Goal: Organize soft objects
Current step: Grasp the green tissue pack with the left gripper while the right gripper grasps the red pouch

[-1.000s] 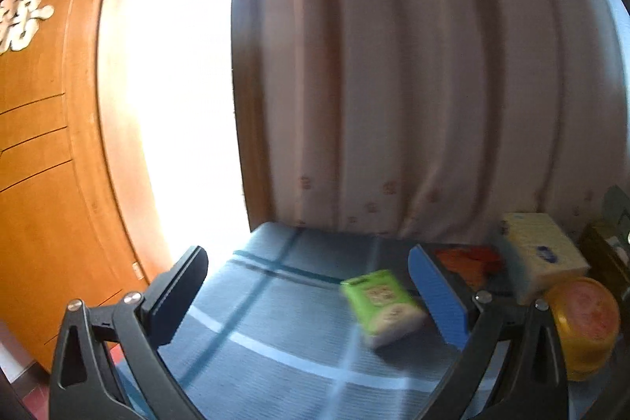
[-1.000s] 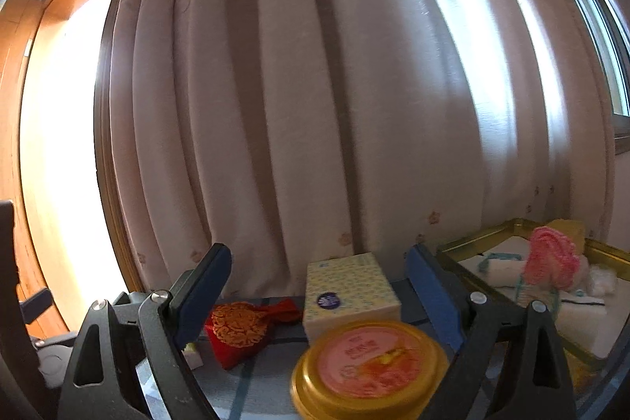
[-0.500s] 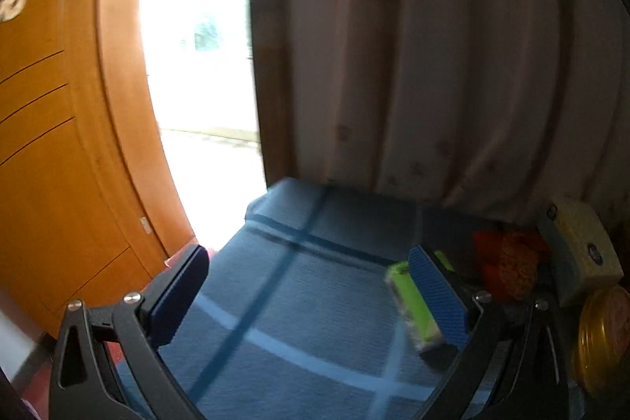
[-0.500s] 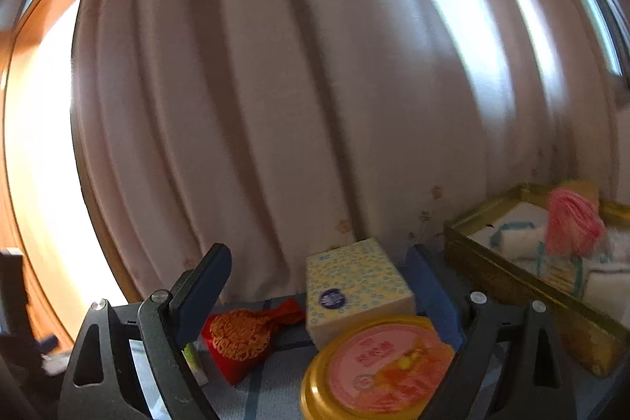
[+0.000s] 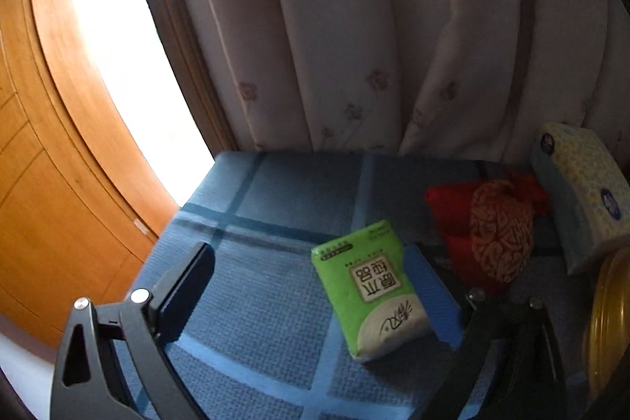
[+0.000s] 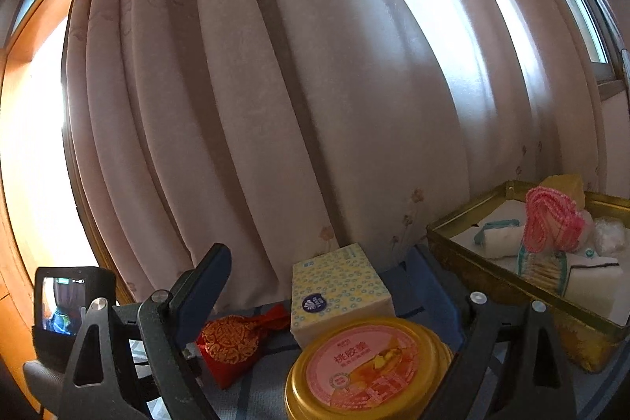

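Blue checked cloth fills the lower frame, pale curtain above; both grippers gape wide, empty.

Each tool, the left tool and the right tool, has a black triangular frame with cut-out windows, silver screw heads at the pivots, and flat blue-faced fingers.

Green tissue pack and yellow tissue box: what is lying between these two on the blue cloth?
The red embroidered pouch lies between the green tissue pack and the yellow tissue box, with bare blue cloth around it. The left wrist view shows this.
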Motion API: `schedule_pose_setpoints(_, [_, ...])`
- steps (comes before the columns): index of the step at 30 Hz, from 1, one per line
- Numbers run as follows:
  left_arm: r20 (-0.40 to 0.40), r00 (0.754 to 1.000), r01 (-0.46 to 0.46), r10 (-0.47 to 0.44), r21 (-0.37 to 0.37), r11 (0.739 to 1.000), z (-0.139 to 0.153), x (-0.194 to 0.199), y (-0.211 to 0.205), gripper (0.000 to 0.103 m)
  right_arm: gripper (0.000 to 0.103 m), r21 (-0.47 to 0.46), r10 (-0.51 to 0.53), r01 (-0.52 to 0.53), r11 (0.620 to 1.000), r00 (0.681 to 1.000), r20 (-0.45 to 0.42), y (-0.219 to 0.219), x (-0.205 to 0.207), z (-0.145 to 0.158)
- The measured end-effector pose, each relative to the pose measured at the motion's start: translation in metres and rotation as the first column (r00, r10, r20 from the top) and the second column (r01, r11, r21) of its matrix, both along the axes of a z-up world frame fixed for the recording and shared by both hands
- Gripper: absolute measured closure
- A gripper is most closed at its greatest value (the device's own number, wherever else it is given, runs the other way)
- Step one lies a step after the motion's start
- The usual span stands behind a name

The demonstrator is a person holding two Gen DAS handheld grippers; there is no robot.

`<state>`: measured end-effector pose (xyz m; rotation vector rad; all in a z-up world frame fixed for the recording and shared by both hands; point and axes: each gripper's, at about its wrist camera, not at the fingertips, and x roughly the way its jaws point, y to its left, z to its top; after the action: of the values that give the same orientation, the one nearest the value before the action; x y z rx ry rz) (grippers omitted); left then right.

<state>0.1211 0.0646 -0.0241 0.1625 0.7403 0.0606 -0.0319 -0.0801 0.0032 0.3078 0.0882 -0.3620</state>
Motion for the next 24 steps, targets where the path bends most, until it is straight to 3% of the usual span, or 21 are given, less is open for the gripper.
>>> schedule_pose_setpoints(6, [-0.053,0.997,0.052,-0.057,-0.079,0.995,-0.002,0.011,0.010,0.008,0.011,0.010,0.011,-0.011,1.000,1.000,-0.013,0.001,0.002,-0.002])
schedule_pose_setpoints(8, [-0.067,0.994,0.081,-0.091,-0.150,0.985,-0.002,0.010,0.015,0.020,0.011,0.011,0.011,-0.011,1.000,1.000,-0.012,0.001,0.001,-0.003])
schedule_pose_setpoints(10, [-0.082,0.988,0.108,-0.131,-0.242,0.964,-0.005,0.009,0.021,0.038,0.011,0.014,0.012,-0.012,1.000,1.000,-0.014,0.000,0.001,-0.003])
schedule_pose_setpoints(12, [-0.087,0.983,0.128,-0.164,-0.326,0.937,-0.006,0.008,0.026,0.047,0.011,0.019,0.011,-0.011,1.000,1.000,-0.019,0.000,0.002,-0.003])
schedule_pose_setpoints(14, [-0.088,0.982,0.123,-0.168,-0.380,0.917,-0.009,0.007,0.031,0.049,0.011,0.022,0.008,-0.008,1.000,1.000,-0.023,0.000,0.002,-0.003])
schedule_pose_setpoints(17, [-0.068,0.982,0.128,-0.176,-0.444,0.887,-0.006,0.001,0.037,0.063,0.011,0.023,0.008,-0.007,1.000,1.000,-0.024,0.000,0.003,-0.004])
schedule_pose_setpoints(19, [-0.047,0.982,0.140,-0.183,-0.472,0.870,-0.003,-0.004,0.040,0.071,0.011,0.023,0.010,-0.010,1.000,1.000,-0.026,0.000,0.002,-0.004])
schedule_pose_setpoints(24, [-0.020,0.988,0.126,-0.154,-0.479,0.869,0.000,-0.009,0.045,0.073,0.011,0.016,0.018,-0.018,1.000,1.000,-0.024,0.003,0.001,-0.003])
